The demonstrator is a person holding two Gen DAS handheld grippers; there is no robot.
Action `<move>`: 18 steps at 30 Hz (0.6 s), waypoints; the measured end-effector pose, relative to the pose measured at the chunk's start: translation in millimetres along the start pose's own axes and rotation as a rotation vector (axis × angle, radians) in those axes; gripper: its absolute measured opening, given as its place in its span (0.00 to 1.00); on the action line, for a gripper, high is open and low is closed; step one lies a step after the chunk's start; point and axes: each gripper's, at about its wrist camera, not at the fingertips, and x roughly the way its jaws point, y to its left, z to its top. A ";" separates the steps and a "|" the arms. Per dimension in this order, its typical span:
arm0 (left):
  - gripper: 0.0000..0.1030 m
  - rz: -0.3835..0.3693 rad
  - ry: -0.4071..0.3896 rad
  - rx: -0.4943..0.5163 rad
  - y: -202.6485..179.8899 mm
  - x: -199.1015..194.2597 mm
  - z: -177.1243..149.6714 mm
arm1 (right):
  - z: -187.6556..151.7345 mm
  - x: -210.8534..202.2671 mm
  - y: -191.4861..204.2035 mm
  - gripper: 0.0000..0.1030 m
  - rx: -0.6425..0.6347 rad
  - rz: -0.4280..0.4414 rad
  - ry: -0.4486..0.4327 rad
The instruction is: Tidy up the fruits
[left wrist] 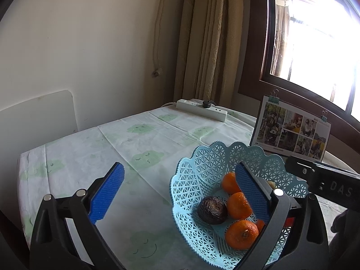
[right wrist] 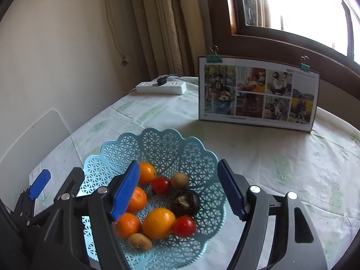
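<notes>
Left gripper released, holding nothing — left finger over bare table, right finger over the basket. Basket sits on the table and holds all visible fruit: oranges, two tomatoes, two kiwis, one dark wrinkled fruit. Right gripper released, empty, jaws straddling the basket from above. Judgement: fruit looks gathered, no stray in view. If regrouping by kind, descend on one piece only, centred — clear of the lattice wall.
</notes>
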 end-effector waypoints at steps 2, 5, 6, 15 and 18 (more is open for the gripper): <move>0.97 -0.004 0.006 0.000 0.1 1.4 0.1 | -3.3 -2.6 -4.9 0.72 0.010 -0.004 0.004; 0.97 -0.013 0.016 -0.004 0.7 3.5 0.2 | -9.3 -8.1 -8.6 0.76 -0.001 -0.013 0.005; 0.97 -0.014 0.015 -0.005 0.6 3.8 0.4 | -11.5 -10.8 -8.0 0.77 -0.014 -0.019 0.000; 0.97 -0.031 0.055 0.142 -17.9 -5.7 -0.3 | -25.3 -32.5 -0.2 0.88 -0.130 -0.072 -0.038; 0.97 -0.027 0.053 0.181 -21.4 -11.3 1.3 | -27.5 -37.3 -0.8 0.89 -0.148 -0.076 -0.045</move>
